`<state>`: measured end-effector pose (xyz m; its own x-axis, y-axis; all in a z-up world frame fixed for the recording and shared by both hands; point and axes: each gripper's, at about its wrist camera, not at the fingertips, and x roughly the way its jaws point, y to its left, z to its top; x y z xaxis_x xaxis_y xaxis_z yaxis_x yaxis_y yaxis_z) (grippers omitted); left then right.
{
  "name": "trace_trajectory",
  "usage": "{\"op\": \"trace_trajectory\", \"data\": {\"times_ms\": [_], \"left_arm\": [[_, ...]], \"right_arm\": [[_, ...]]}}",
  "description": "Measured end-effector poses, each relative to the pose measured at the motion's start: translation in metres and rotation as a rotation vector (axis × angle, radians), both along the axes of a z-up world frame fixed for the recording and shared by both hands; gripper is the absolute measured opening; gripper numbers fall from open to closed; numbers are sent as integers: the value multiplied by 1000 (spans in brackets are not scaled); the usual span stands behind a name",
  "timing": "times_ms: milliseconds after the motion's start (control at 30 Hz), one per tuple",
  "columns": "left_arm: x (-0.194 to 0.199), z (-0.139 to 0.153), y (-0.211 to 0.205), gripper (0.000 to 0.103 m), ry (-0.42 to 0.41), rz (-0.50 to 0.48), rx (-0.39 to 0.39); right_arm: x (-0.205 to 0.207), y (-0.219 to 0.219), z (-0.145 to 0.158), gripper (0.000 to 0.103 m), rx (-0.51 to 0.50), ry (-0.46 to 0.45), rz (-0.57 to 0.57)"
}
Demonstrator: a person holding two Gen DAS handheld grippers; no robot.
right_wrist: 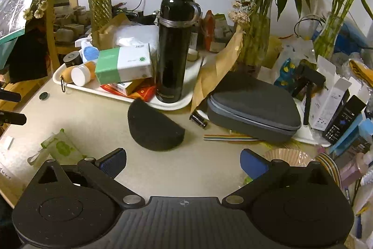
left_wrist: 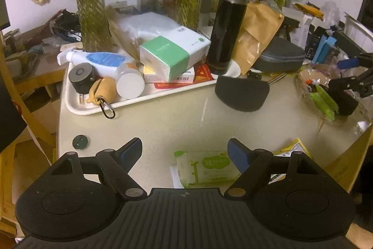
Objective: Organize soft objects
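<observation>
My left gripper [left_wrist: 185, 153] hangs with jaws wide over the green wipes pack [left_wrist: 205, 167] on the table [left_wrist: 163, 123], gripping nothing. My right gripper [right_wrist: 183, 162] is spread too, empty. Farther off, the black foam pad [right_wrist: 153, 126] lies just beside the white tray [right_wrist: 177, 105].

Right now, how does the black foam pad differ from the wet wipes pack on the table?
The black foam pad is dark, matte and half-round; the wet wipes pack is pale green and white, glossy and rectangular. The pad sits by the tray edge, well ahead of both grippers; the pack lies close under the open left gripper. Both lie on the bare tabletop, ungripped.
</observation>
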<state>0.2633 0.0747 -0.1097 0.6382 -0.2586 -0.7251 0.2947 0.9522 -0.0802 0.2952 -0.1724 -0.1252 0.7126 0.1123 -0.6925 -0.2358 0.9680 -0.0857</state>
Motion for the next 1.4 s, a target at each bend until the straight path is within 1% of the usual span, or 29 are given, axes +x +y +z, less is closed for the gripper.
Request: {"op": "trace_trajectory", "data": {"times_ms": [100,233,333,467,633,833,1067,1133,1200,1333,1400], "left_arm": [[6,-4,-4,81,10,-15,20],[11,-10,-8,81,23,-68,46],[14,-17,-12,81,33,-120,82],[19,-29,-17,81,51,-215,104],[18,-40,-32,81,28,-336,199],[21,-52,-44,81,21,-473,238],[26,-67,-59,81,14,-606,296],[29,-72,-63,81,18,-631,315],[33,-76,-65,81,26,-648,313],[43,-84,-66,81,43,-637,301],[48,-87,-67,81,64,-610,293]], "right_arm": [[4,-1,-1,103,0,4,-4],[7,0,-3,103,-9,3,-7],[8,-1,-3,103,-9,10,-15],[9,1,-2,103,-11,7,-16],[11,3,-1,103,-2,6,-17],[12,3,-1,103,1,6,-15],[16,1,-1,103,10,13,-29],[16,0,0,103,16,13,-31],[17,0,-1,103,17,16,-36],[17,-1,-2,103,17,21,-42],[17,-1,-2,103,17,23,-44]]}}
